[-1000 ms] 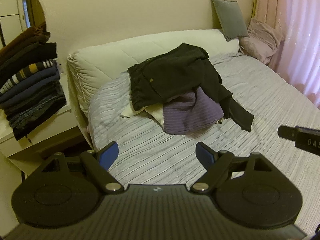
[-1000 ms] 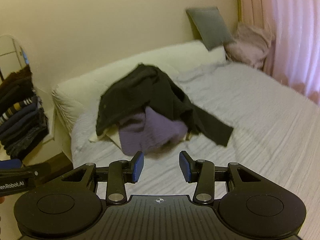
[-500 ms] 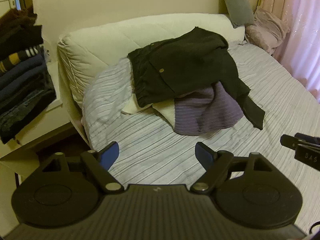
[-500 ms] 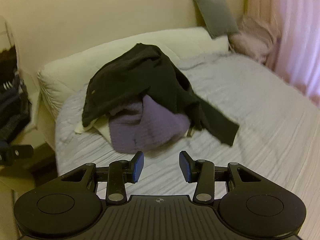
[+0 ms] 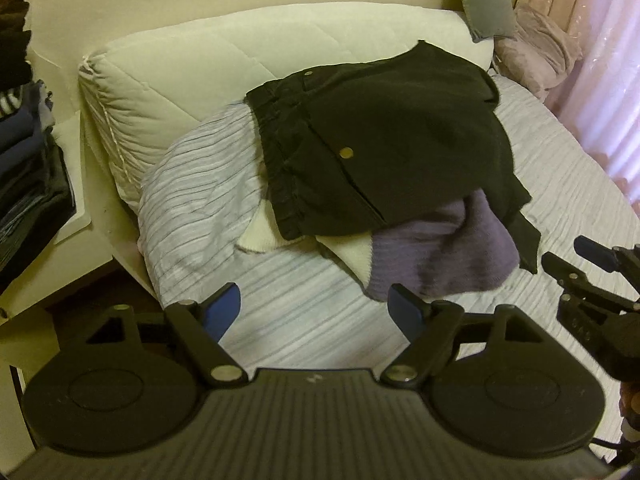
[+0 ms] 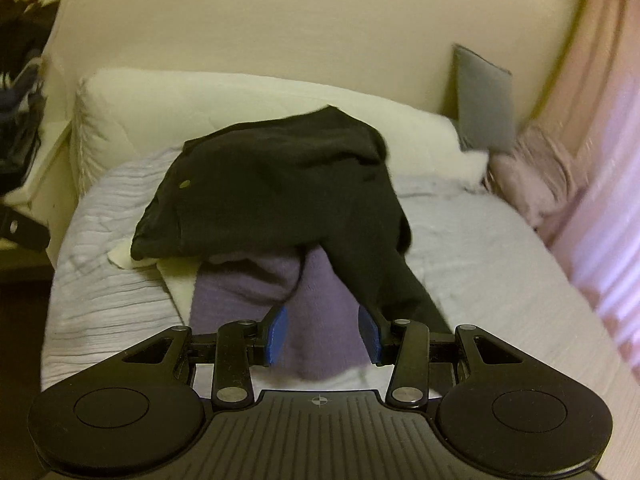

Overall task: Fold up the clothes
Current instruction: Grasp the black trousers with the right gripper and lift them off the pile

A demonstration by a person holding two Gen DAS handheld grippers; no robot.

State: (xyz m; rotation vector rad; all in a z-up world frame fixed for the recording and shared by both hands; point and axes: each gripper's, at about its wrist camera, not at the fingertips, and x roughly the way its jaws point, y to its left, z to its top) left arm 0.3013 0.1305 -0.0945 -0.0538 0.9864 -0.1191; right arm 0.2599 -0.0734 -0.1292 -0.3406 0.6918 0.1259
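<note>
Pile: black jacket [image 6: 276, 184] on purple sweater [image 6: 320, 320], at 12 o'clock.
Nearer: right gripper [image 6: 322, 334].
Grippers: left gripper [image 5: 316, 308] and right gape, empty.

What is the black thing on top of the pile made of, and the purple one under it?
The black garment with brass-coloured snap buttons looks like thick matte woven cloth, maybe corduroy or denim: its edge band shows fine ridges. The purple ribbed sweater looks like soft knitted wool or acrylic: fuzzy, with lengthwise ribs. I can't tell the exact fibres.

Black garment [image 5: 384, 136] hides most of purple sweater [image 5: 440, 256] — cream piece [image 5: 260, 236] perhaps knitwear.
</note>
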